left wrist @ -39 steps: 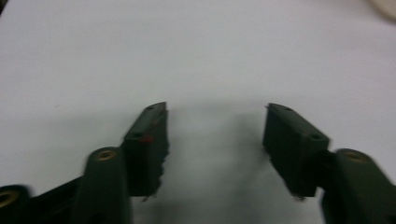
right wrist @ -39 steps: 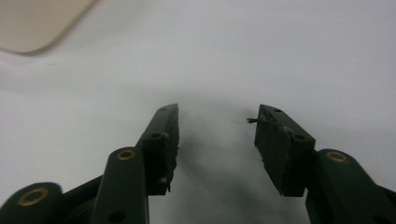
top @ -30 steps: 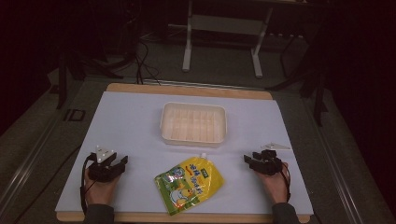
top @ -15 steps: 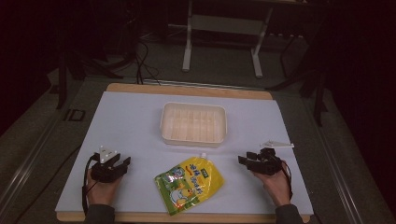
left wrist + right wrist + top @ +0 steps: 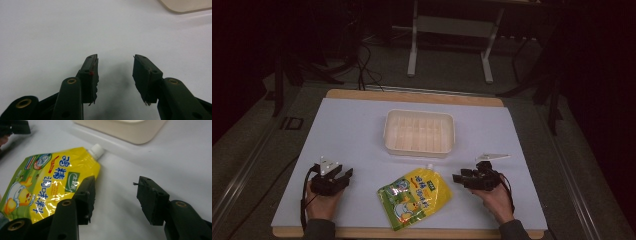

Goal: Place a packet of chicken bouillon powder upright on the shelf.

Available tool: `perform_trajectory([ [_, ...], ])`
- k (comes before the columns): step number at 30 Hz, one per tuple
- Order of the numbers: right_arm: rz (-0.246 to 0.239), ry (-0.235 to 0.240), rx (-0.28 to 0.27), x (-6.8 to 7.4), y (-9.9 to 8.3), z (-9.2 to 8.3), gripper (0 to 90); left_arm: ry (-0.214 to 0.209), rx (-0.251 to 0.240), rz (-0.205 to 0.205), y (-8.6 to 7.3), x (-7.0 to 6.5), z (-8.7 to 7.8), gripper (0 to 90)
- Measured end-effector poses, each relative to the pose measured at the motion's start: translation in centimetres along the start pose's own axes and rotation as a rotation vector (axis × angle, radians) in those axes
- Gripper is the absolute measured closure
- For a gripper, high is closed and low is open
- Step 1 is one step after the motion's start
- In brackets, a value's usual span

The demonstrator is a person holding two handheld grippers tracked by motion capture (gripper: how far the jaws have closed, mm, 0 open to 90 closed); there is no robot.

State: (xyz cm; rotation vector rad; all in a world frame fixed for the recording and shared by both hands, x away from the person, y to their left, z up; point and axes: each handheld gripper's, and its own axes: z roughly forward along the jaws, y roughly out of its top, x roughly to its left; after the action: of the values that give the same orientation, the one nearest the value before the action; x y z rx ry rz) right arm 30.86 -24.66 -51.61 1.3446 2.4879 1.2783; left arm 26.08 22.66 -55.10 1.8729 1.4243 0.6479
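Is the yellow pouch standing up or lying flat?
Lying flat: the yellow pouch rests printed face up on the table, its white cap toward the tray.

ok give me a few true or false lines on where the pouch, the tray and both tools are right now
1. The yellow spouted pouch lies flat on the white table between the two tools. True.
2. The cream plastic tray holds the pouch. False: the pouch lies outside it, nearer the person.
3. The left tool is open with nothing between its jaws. True.
4. The right tool is shut on the pouch's white cap. False: it is open, beside the pouch.
5. The cap points toward the tray. True.
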Motion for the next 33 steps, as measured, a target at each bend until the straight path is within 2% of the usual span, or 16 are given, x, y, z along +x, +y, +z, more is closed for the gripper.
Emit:
perform_trajectory([
  [6,-0.031,0.021,0.038,0.9,0.1,1.3,45.6,0.004,0.008,0.006,0.0,0.0,0.1,55.9],
  [12,-0.035,0.067,0.067,1.6,0.2,2.5,44.2,0.003,0.011,0.012,0.0,-0.1,0.2,56.2],
  [15,-0.037,0.071,0.07,1.7,0.2,2.7,43.8,0.003,0.012,0.012,0.0,-0.1,0.2,56.2],
  [18,-0.029,0.097,0.09,2.0,-0.1,3.8,43.5,0.003,0.016,0.015,0.0,-0.1,0.2,56.2],
  [25,-0.023,0.112,0.12,2.4,-0.3,4.7,44.4,0.005,0.018,0.017,0.0,-0.2,0.3,56.2],
  [33,0.003,0.183,0.167,2.7,0.4,5.5,47.3,0.007,0.019,0.019,0.0,-0.2,0.3,56.2],
])
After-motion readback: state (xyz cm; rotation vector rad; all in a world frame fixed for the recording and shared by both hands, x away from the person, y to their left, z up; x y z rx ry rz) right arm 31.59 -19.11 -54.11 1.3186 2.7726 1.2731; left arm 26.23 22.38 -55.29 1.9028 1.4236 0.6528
